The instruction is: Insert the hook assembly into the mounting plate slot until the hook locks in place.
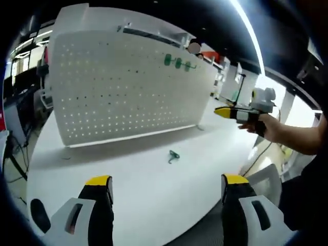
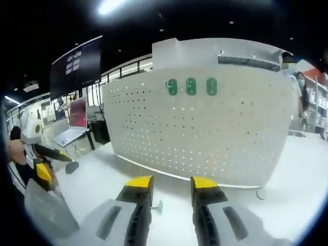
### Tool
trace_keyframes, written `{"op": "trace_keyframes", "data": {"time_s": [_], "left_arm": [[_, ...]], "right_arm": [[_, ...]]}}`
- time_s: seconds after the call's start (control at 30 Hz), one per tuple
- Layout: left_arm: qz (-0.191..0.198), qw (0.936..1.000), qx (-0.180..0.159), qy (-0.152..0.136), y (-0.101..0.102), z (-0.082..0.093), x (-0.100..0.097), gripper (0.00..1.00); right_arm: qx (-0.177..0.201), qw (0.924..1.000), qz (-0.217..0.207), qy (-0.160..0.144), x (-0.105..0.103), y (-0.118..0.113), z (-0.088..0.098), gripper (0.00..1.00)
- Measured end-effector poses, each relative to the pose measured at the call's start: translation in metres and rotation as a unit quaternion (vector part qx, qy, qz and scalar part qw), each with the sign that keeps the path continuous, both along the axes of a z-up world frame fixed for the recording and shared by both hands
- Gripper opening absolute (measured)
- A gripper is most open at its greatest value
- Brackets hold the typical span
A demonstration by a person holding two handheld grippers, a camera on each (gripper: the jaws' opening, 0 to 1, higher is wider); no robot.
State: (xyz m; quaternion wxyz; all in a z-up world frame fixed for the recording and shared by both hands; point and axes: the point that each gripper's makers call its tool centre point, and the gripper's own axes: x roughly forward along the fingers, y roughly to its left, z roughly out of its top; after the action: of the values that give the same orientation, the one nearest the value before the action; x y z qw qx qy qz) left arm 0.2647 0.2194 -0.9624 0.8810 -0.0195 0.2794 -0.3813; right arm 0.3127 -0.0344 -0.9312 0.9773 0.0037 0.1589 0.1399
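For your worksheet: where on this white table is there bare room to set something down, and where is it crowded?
The white table is bare between the pegboard's foot and the left gripper, apart from one green hook lying near the middle. Either side of that hook is free. On the board, three green hooks crowd the upper edge; the holes below are unoccupied.

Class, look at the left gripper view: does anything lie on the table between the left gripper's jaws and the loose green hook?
Nothing visible does. Bare white table runs from the open left gripper up to the green hook, which lies alone before the pegboard.
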Motion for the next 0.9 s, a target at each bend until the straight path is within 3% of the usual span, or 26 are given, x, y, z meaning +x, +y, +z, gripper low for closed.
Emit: {"op": "trace_keyframes", "data": {"time_s": [0.2,0.5,0.9], "left_arm": [[-0.003,1.0,-0.002,-0.005,-0.002,0.002,-0.002,0.88],[-0.004,1.0,0.001,0.006,-0.005,-0.008,-0.008,0.88],[-0.041,0.999,0.014,0.011,-0.022,-0.018,-0.016,0.88]], "right_arm": [[0.011,0.9999,0.005,0.009,-0.015,0.006,-0.007,0.27],[0.02,0.9985,0.017,0.049,-0.041,0.02,-0.033,0.28],[0.029,0.995,0.036,0.089,-0.077,0.036,-0.057,0.28]]}}
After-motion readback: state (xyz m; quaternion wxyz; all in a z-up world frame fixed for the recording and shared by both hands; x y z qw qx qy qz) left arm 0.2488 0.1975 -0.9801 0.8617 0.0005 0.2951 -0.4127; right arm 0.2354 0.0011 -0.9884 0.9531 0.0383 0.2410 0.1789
